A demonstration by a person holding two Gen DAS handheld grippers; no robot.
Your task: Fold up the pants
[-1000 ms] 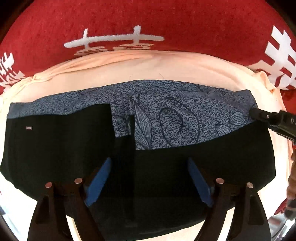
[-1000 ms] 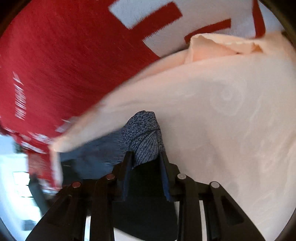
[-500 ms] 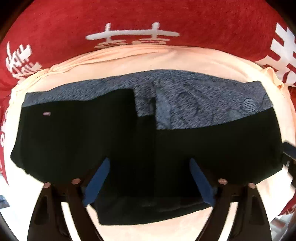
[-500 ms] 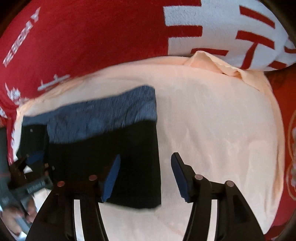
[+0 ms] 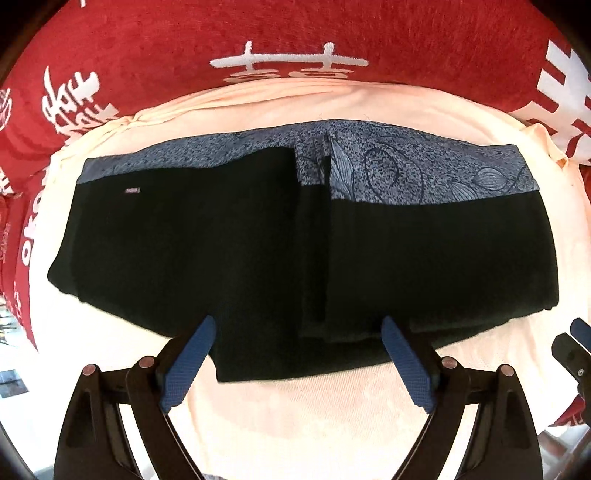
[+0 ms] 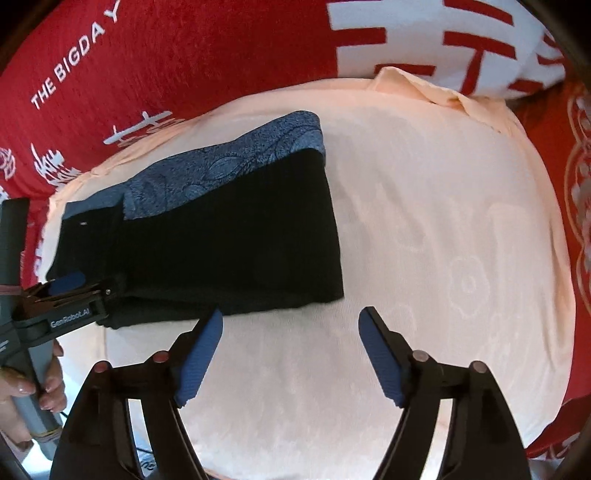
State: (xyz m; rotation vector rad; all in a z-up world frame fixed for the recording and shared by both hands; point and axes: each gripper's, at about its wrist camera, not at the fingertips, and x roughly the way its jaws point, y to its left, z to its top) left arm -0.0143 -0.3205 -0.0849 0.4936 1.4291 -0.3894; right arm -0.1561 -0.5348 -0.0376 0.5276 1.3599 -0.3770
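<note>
Pants [image 5: 258,258]: black, with a blue-grey patterned band along the far edge, lying folded in a flat, wide rectangle on the peach cloth [image 5: 314,413]; one folded layer overlaps another near the middle, leaving a vertical edge there.
Peach cloth: spread over a red blanket [image 5: 295,33] with white lettering, which shows around it on the far side and both ends.
Left gripper [image 5: 295,354]: poised above the near edge of the pants, blue pads spread wide, nothing between them; the jaws have just been opening and touch no fabric.
Right gripper [image 6: 291,350]: above bare peach cloth just off the right end of the pants, blue pads parted and clear of the fabric; its jaws have just been opening, nothing between them.
Right-camera view: the pants [image 6: 229,236] lie left of the open pads, their right end straight and square; the left gripper [image 6: 70,291] reaches in over the pants' left end.
Person: fingers of a hand [image 6: 26,391] wrap the grey handle of the left gripper, at the picture's left edge, beyond the pants' left end.
Small tag [image 5: 132,191]: pale, on the black fabric near the pants' far left corner.
</note>
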